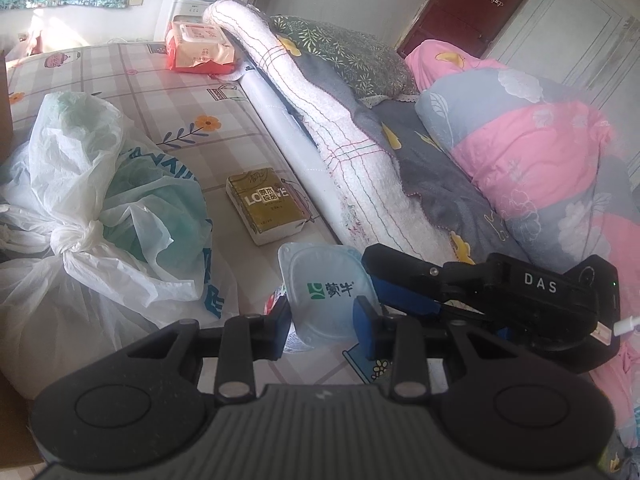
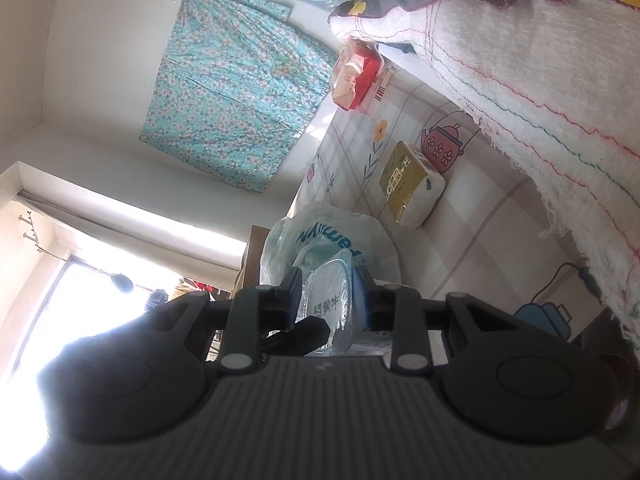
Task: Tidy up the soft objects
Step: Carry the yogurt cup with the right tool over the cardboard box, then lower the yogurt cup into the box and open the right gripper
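Both tongs clamp one small pale-blue yogurt cup (image 1: 330, 292) with a foil lid printed with a green logo: left tongs (image 1: 322, 320) pinch its sides; right tongs (image 1: 370, 286) come in from the right and grip its rim. In the right wrist view the right tongs (image 2: 326, 300) hold the same cup (image 2: 328, 304).

Beyond the tongs: checked bed sheet (image 1: 160, 92) with flower and kettle prints, rolled white blanket (image 1: 320, 120) ahead, pink-and-grey quilt (image 1: 540, 152) to the right. Left, tied plastic bags (image 1: 88, 208). Ahead, gold tissue pack (image 1: 266, 206); farther, red wipes pack (image 1: 198, 46). A teal floral curtain (image 2: 232, 92) hangs on the wall.
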`<move>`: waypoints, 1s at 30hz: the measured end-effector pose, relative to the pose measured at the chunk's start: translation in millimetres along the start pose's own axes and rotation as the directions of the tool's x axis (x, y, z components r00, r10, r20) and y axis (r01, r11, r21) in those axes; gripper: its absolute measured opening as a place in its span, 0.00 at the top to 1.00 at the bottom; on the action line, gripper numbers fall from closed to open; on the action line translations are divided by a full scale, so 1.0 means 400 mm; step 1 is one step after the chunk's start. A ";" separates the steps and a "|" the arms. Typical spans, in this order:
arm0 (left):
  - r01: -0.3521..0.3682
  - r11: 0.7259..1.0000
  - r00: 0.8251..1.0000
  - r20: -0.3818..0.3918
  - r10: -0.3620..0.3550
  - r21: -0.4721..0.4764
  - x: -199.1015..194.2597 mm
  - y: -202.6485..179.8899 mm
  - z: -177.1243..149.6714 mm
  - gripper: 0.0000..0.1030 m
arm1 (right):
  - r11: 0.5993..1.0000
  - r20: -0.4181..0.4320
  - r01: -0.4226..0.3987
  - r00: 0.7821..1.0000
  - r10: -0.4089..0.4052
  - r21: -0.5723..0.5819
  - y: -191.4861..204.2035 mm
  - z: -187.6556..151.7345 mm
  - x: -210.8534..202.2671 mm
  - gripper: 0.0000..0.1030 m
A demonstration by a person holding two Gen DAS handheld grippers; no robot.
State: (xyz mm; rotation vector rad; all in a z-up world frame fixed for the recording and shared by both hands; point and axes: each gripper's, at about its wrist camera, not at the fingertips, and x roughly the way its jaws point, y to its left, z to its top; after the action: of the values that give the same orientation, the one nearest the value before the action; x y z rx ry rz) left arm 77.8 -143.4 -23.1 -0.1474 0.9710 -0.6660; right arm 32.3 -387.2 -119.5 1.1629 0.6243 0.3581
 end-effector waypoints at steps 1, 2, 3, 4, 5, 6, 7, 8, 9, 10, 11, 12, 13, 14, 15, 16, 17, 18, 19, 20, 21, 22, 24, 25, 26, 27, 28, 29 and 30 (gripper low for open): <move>0.001 1.000 1.000 0.006 -0.001 0.001 -0.009 -0.001 0.001 0.67 | 1.000 0.000 -0.005 1.000 0.005 -0.006 0.010 0.002 -0.002 0.73; 0.003 1.000 1.000 0.015 -0.003 0.002 -0.024 -0.001 0.002 0.67 | 1.000 0.000 -0.011 1.000 0.011 -0.014 0.020 0.003 -0.002 0.73; 0.006 1.000 1.000 0.026 -0.006 0.001 -0.037 -0.001 0.003 0.67 | 1.000 0.000 -0.017 1.000 0.017 -0.024 0.033 0.004 -0.002 0.73; 0.008 1.000 0.999 0.039 -0.008 -0.001 -0.054 -0.001 0.005 0.67 | 0.999 -0.001 -0.026 1.000 0.026 -0.040 0.053 0.006 -0.003 0.73; 0.008 1.000 0.998 0.057 -0.008 -0.001 -0.073 -0.001 0.007 0.67 | 0.998 -0.004 -0.034 0.999 0.033 -0.055 0.070 0.007 0.000 0.73; 0.006 1.000 0.997 0.073 -0.005 -0.003 -0.092 0.000 0.010 0.67 | 0.996 -0.008 -0.044 0.999 0.043 -0.072 0.092 0.008 0.004 0.73; 0.001 1.000 0.996 0.091 -0.001 -0.008 -0.112 0.002 0.011 0.67 | 0.995 -0.014 -0.054 0.998 0.053 -0.088 0.113 0.009 0.009 0.73; -0.003 1.000 0.994 0.108 0.004 -0.012 -0.129 0.004 0.012 0.67 | 0.993 -0.021 -0.064 0.998 0.063 -0.103 0.131 0.010 0.016 0.73; -0.012 1.000 0.991 0.131 0.014 -0.019 -0.155 0.009 0.014 0.67 | 0.990 -0.032 -0.080 0.997 0.077 -0.118 0.155 0.010 0.025 0.73; -0.020 0.999 0.988 0.151 0.024 -0.028 -0.178 0.014 0.015 0.67 | 0.987 -0.044 -0.095 0.995 0.090 -0.131 0.176 0.010 0.034 0.73; -0.029 0.999 0.984 0.174 0.036 -0.039 -0.203 0.022 0.015 0.67 | 0.984 -0.057 -0.109 0.993 0.102 -0.144 0.195 0.009 0.045 0.73; -0.039 0.998 0.980 0.194 0.048 -0.051 -0.227 0.031 0.014 0.67 | 0.980 -0.072 -0.125 0.991 0.115 -0.155 0.214 0.007 0.058 0.73; -0.049 0.997 0.975 0.212 0.061 -0.063 -0.249 0.040 0.013 0.67 | 0.975 -0.094 -0.144 0.987 0.130 -0.167 0.247 0.000 0.077 0.73; -0.059 0.995 0.970 0.230 0.076 -0.077 -0.273 0.051 0.011 0.67 | 0.970 -0.117 -0.163 0.983 0.143 -0.179 0.274 -0.005 0.096 0.73; -0.075 0.993 0.962 0.254 0.097 -0.096 -0.307 0.067 0.008 0.67 | 0.967 -0.137 -0.177 0.979 0.152 -0.186 0.293 -0.010 0.113 0.73; -0.088 0.990 0.955 0.272 0.116 -0.112 -0.334 0.081 0.004 0.67 | 0.960 -0.168 -0.198 0.972 0.166 -0.196 0.325 -0.019 0.141 0.73; -0.105 0.986 0.946 0.292 0.139 -0.130 -0.363 0.096 0.000 0.67 | 0.953 -0.198 -0.218 0.964 0.178 -0.208 0.354 -0.030 0.166 0.73; -0.119 0.982 0.938 0.309 0.161 -0.148 -0.392 0.113 -0.006 0.67 | 0.948 -0.222 -0.234 0.957 0.185 -0.216 0.374 -0.039 0.188 0.73; -0.135 0.976 0.929 0.322 0.184 -0.169 -0.421 0.132 -0.012 0.67 | 0.940 -0.262 -0.256 0.945 0.195 -0.225 0.410 -0.057 0.223 0.73; -0.152 0.969 0.920 0.331 0.210 -0.194 -0.450 0.154 -0.019 0.67 | 0.933 -0.297 -0.274 0.934 0.201 -0.231 0.437 -0.074 0.252 0.73; -0.167 0.962 0.912 0.337 0.234 -0.217 -0.477 0.175 -0.028 0.67 | 0.928 -0.332 -0.290 0.921 0.204 -0.235 0.463 -0.093 0.284 0.73; -0.181 0.953 0.904 0.339 0.259 -0.244 -0.502 0.198 -0.037 0.67 | 0.923 -0.367 -0.304 0.907 0.205 -0.236 0.486 -0.112 0.316 0.73; -0.210 0.930 0.891 0.333 0.309 -0.302 -0.548 0.247 -0.055 0.67 | 0.917 -0.445 -0.325 0.873 0.199 -0.229 0.526 -0.154 0.386 0.73; -0.225 0.919 0.885 0.327 0.332 -0.324 -0.565 0.269 -0.065 0.67 | 0.919 -0.482 -0.328 0.856 0.189 -0.221 0.542 -0.176 0.420 0.73; -0.243 0.902 0.879 0.313 0.361 -0.356 -0.584 0.300 -0.079 0.66 | 0.919 -0.517 -0.329 0.837 0.178 -0.217 0.558 -0.198 0.453 0.73; -0.256 0.887 0.874 0.300 0.381 -0.384 -0.598 0.326 -0.092 0.66 | 0.918 -0.558 -0.329 0.815 0.159 -0.220 0.578 -0.228 0.491 0.72; -0.264 0.874 0.873 0.285 0.397 -0.408 -0.607 0.350 -0.102 0.66 | 0.920 -0.587 -0.322 0.798 0.137 -0.224 0.590 -0.252 0.522 0.72; -0.274 0.856 0.872 0.263 0.413 -0.438 -0.618 0.382 -0.116 0.66 | 0.922 -0.616 -0.313 0.780 0.114 -0.226 0.600 -0.276 0.552 0.72; -0.281 0.842 0.871 0.246 0.425 -0.460 -0.627 0.407 -0.132 0.66 | 0.924 -0.648 -0.306 0.757 0.089 -0.230 0.608 -0.304 0.583 0.71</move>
State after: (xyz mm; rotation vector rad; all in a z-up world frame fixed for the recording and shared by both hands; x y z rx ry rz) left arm 13.5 141.1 60.6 -0.4287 0.7606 -0.0694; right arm 151.1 -75.9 12.2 0.7725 0.9821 1.0308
